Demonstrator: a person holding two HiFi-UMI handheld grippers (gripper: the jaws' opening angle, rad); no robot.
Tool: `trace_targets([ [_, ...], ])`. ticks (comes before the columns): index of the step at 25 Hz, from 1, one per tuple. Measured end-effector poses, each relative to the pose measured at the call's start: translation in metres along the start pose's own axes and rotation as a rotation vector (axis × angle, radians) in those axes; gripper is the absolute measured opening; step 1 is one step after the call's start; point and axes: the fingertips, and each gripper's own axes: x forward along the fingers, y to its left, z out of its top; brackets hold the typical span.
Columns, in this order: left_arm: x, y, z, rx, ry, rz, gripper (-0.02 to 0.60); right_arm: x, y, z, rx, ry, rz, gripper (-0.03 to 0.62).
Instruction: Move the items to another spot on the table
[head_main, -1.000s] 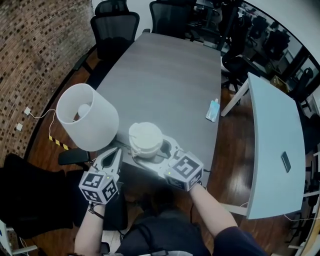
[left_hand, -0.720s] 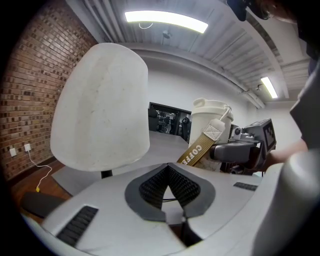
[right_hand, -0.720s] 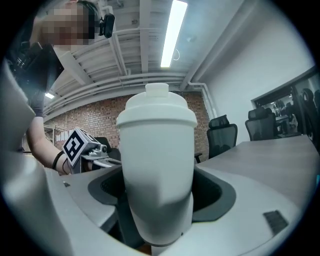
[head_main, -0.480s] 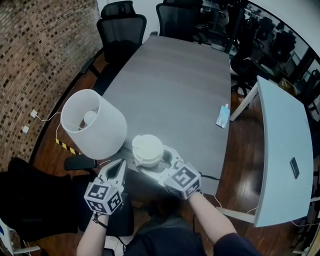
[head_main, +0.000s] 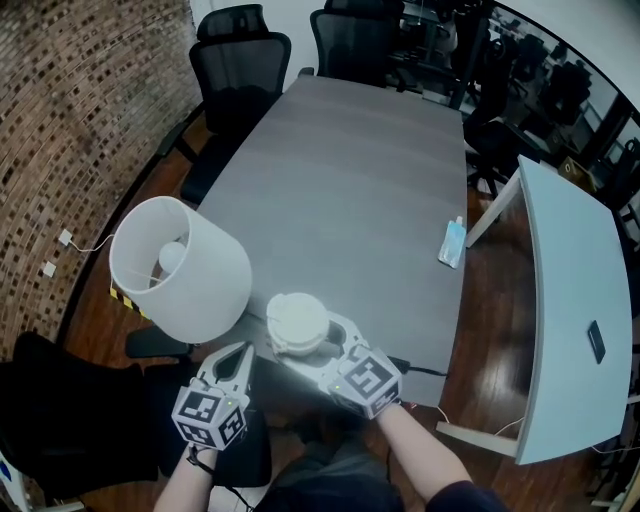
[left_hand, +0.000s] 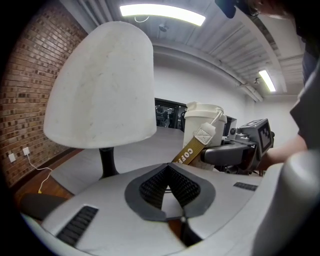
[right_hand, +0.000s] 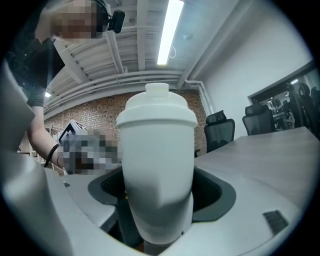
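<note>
A table lamp with a white shade (head_main: 180, 268) (left_hand: 102, 90) stands at the front left corner of the grey table (head_main: 350, 180). Just to its right is a white lidded cup (head_main: 298, 320) (right_hand: 157, 145) (left_hand: 204, 122) with a brown strap. My right gripper (head_main: 305, 338) (right_hand: 157, 212) is shut on the cup's lower body, one jaw on each side. My left gripper (head_main: 238, 352) (left_hand: 167, 175) is shut and holds nothing. It sits below the lamp at the table's front edge and points at the lamp's black stem (left_hand: 106, 162).
A small blue and white packet (head_main: 453, 243) lies at the table's right edge. Black office chairs (head_main: 240, 60) stand at the far end. A white side table (head_main: 560, 260) with a dark phone (head_main: 596, 341) is at the right. A brick wall runs along the left.
The head view has shifted a little. The cup stays in my right gripper beside the lamp, and my left gripper stays shut below the lamp.
</note>
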Motion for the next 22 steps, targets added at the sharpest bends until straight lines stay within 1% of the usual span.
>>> trace_targets([
  [5,0.004,0.008,-0.014,-0.021,0.017,-0.001,0.008,0.009,0.006,-0.016,-0.028,0.045,-0.002,0.390],
  [11,0.005,0.013,-0.029,-0.040,0.032,-0.002,0.008,0.017,0.002,-0.036,-0.058,0.073,-0.015,0.390],
  [16,0.010,0.018,-0.041,-0.041,0.047,-0.002,0.008,0.024,-0.007,-0.050,-0.084,0.067,-0.018,0.390],
  [19,0.011,0.020,-0.047,-0.045,0.056,-0.002,0.008,0.027,-0.012,-0.050,-0.076,0.058,-0.035,0.390],
  [22,0.012,0.017,-0.050,-0.045,0.063,-0.009,0.008,0.026,-0.013,-0.049,-0.073,0.040,-0.025,0.390],
])
